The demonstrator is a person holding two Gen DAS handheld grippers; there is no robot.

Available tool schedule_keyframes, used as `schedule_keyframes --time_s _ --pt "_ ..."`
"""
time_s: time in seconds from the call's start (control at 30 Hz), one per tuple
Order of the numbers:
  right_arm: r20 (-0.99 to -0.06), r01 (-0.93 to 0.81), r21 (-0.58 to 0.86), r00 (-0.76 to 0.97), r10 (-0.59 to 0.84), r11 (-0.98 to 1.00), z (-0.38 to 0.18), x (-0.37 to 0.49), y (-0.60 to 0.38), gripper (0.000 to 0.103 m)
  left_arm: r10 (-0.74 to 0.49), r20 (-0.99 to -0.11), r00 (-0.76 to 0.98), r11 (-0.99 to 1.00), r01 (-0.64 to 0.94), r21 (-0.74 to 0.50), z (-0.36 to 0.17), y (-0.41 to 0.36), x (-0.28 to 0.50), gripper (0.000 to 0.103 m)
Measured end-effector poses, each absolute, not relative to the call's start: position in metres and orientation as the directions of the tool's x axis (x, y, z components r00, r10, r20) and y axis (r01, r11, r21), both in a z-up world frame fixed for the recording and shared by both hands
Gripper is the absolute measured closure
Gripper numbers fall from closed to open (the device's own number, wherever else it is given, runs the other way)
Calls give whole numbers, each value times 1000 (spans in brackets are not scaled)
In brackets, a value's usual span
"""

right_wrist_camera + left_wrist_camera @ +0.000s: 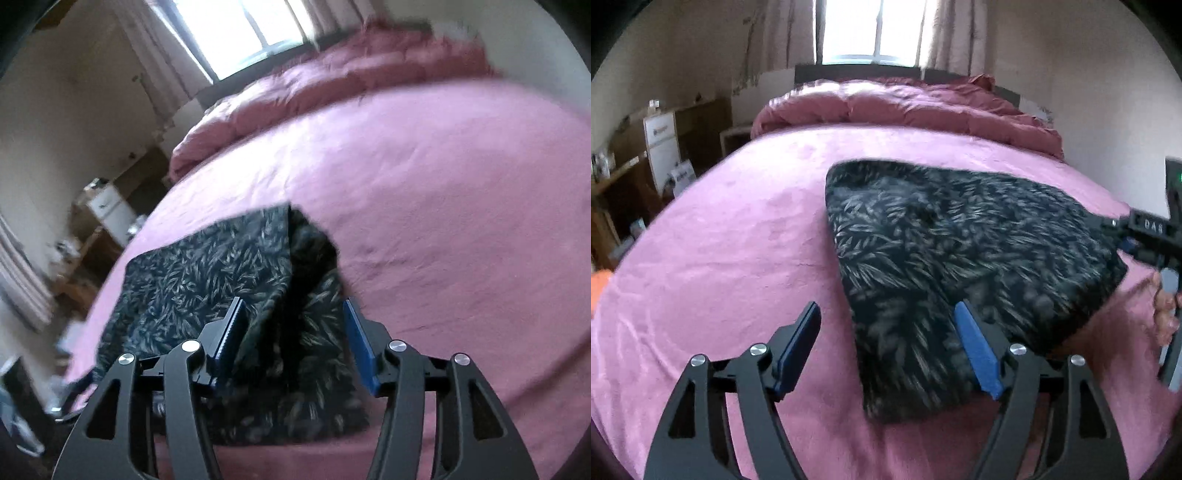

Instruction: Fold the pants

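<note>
The pants (960,258) are black with a pale leaf print and lie folded into a compact bundle on the pink bed sheet (731,240). My left gripper (886,310) is open above the bundle's near left corner, one blue pad over the fabric and one over the sheet. My right gripper (293,306) is open over the bundle's right end (207,280), where a fold of fabric stands up between the jaws. The right gripper also shows in the left wrist view (1145,236) at the bundle's far right edge.
A rumpled pink duvet (905,107) lies at the head of the bed under a bright window (871,29). Wooden shelves with boxes (657,147) stand along the left wall. The bed's left edge drops off to the floor (74,288).
</note>
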State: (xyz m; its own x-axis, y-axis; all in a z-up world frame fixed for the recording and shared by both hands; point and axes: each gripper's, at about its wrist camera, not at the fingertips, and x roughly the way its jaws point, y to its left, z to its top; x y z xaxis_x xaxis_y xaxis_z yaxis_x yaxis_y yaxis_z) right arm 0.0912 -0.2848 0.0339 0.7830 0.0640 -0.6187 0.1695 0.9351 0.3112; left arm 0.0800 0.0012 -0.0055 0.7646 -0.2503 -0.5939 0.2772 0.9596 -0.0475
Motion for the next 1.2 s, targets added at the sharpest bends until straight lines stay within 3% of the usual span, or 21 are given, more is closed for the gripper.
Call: schedule_keyframes --time_s 0.07,0.13,0.3,0.4,0.47,0.57,0.73,0.87,1.0,1.2 --pt "-578 155 238 816 12 959 49 76 -277 50 -243 -559 793 959 283 -17 0 -3 68 14" --pt "-566 146 224 824 6 964 55 69 -274 46 -229 -569 790 959 285 9 3 -5 75 13" --pt "-719 289 153 689 -94 945 21 83 -288 45 -216 -652 727 962 271 -17 -13 -2 93 8" --pt "-744 366 207 661 -96 907 8 87 -310 44 -223 -655 722 965 259 -44 -13 5 91 7" --pt "-737 373 169 662 -135 912 9 88 -308 44 -219 -657 722 967 249 -49 -13 7 87 7" --pt "-681 352 223 724 -113 909 22 73 -306 44 -203 -629 750 974 222 -50 -6 11 74 2" --pt "-625 306 232 774 -99 923 40 41 -282 32 -161 -600 783 985 169 -44 3 13 48 2" --pt "-593 252 193 800 -92 948 45 13 -254 14 -104 -581 807 992 123 -6 11 13 25 2" --pt "-574 253 206 813 -93 945 45 -11 -233 3 -141 -561 816 989 144 -40 19 15 0 2" --pt "-590 236 119 798 -123 964 35 -41 -193 3 -158 -566 809 987 145 -68 29 17 -19 2"
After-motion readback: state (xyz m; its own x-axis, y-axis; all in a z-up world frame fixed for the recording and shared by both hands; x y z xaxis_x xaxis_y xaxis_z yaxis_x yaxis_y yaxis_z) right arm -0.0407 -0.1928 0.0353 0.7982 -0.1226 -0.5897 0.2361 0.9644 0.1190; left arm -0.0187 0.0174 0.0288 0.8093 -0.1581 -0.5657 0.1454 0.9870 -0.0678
